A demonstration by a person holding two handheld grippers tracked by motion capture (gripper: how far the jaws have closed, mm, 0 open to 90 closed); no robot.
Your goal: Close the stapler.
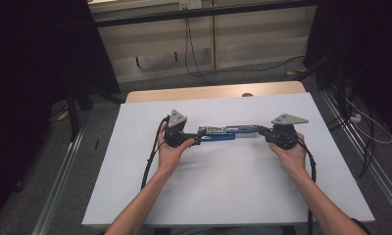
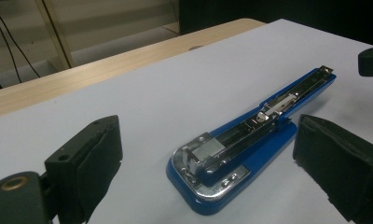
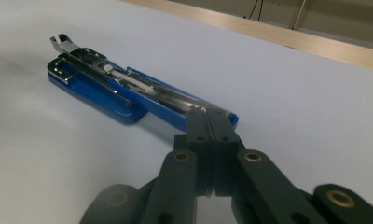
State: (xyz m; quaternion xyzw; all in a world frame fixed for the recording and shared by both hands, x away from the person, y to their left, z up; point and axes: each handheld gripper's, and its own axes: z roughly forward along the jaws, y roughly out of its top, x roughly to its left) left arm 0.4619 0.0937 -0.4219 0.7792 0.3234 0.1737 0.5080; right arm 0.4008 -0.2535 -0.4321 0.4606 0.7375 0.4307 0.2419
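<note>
A blue stapler [image 1: 223,134] lies unfolded flat on the white tabletop [image 1: 223,186], its metal magazine facing up. My left gripper [image 1: 198,138] is at the stapler's left end. In the left gripper view the stapler's base [image 2: 250,140] lies between the two wide-apart jaws of this gripper [image 2: 208,135], and neither pad touches it. My right gripper [image 1: 259,130] points at the stapler's right end. In the right gripper view its jaws [image 3: 206,112] are pressed flat together, tips at the end of the stapler [image 3: 100,88]. Whether the tips touch the stapler I cannot tell.
A wooden table edge [image 1: 208,92] runs along the far side of the white top. Beyond it are a grey floor with cables [image 1: 194,54] and black stands left and right. Bare white surface lies in front of the stapler, toward the person.
</note>
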